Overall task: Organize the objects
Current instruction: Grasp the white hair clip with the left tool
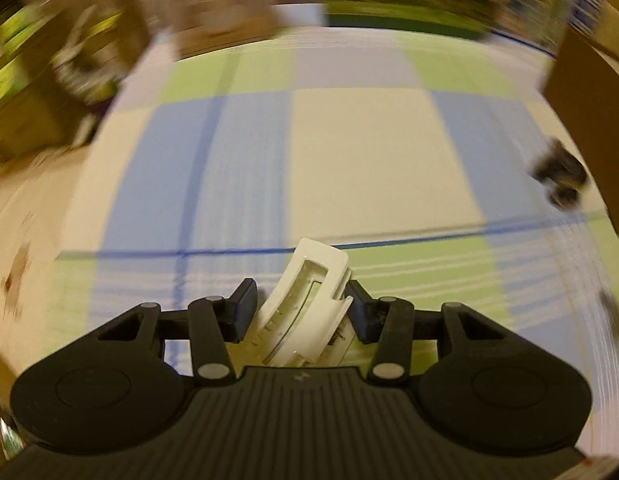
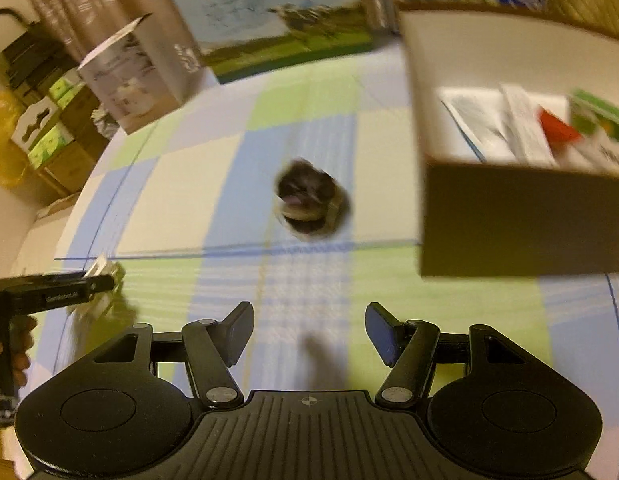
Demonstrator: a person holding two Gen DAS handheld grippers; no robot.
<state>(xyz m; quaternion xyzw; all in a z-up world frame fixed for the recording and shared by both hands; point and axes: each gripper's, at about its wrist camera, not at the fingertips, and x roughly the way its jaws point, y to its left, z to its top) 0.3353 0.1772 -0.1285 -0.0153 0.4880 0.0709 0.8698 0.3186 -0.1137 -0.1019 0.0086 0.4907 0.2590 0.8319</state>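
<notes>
Widest of all: a table (image 1: 349, 152) under a checked cloth of blue, green and cream, mostly bare. Perhaps smooth enough to let a dropped thing slide or bounce toward the edge.

Next, a brown cardboard box (image 2: 509, 216) at the right side of the table, open on top, with some packets and papers inside. Probably the place for the things. Has a tall near wall, so easy to knock with a low carry; better to pass over the rim than into it.

Then the left gripper (image 1: 301, 292), clamped on a white hair clip (image 1: 309, 304) and lifted off the cloth. Clip tilted, caught by its lower part only, top end sticking out free. Could twist or slip out in a quick swing; strong blur in both views, so likely a fast carry. Could also spring open if squeezed on the wrong spot, though cannot tell exactly where the pads press.

Right gripper (image 2: 309, 316): jaws apart, nothing between them, hanging over the cloth. Well apart from the left one now, but could cross its path if both head to the box.

Smallest: a dark and tan round thing (image 2: 309, 204), lying on the cloth just left of the box, too blurred to name. Could roll or be pushed away by one finger arriving first.
</notes>
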